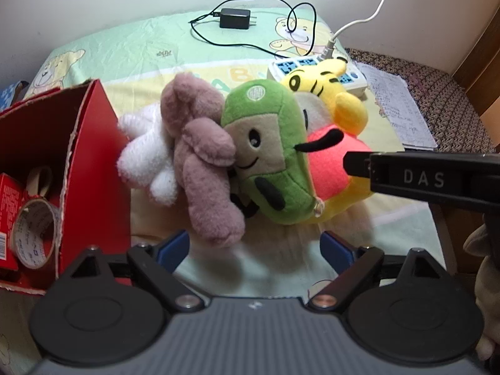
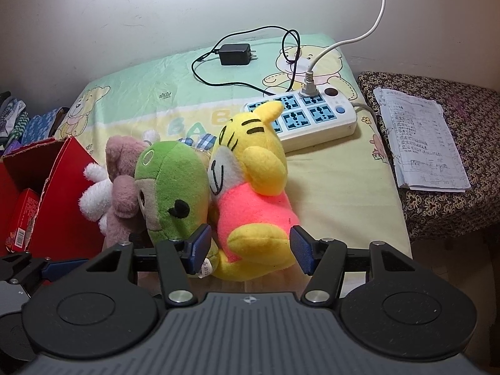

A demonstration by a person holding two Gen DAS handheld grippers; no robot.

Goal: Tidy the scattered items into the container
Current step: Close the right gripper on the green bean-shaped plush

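Observation:
Three plush toys lie bunched on the bed: a mauve and white rabbit (image 1: 200, 162) (image 2: 120, 190), a green one (image 1: 268, 150) (image 2: 172, 187) and a yellow tiger in a pink shirt (image 1: 331, 100) (image 2: 250, 187). A red cardboard box (image 1: 90, 156) (image 2: 59, 193) stands open to their left, holding a tape roll (image 1: 36, 234) and a small red carton (image 2: 23, 215). My left gripper (image 1: 254, 250) is open, just short of the rabbit and green toy. My right gripper (image 2: 250, 250) is open, its fingers either side of the tiger's lower body; one finger (image 1: 406, 178) shows beside the pink shirt.
A white and blue power strip (image 2: 309, 118) with a white cable plugged in lies behind the toys. A black charger (image 2: 236, 54) and its cord lie farther back. A paper stack (image 2: 418, 143) rests on a patterned stool at right. Wall behind.

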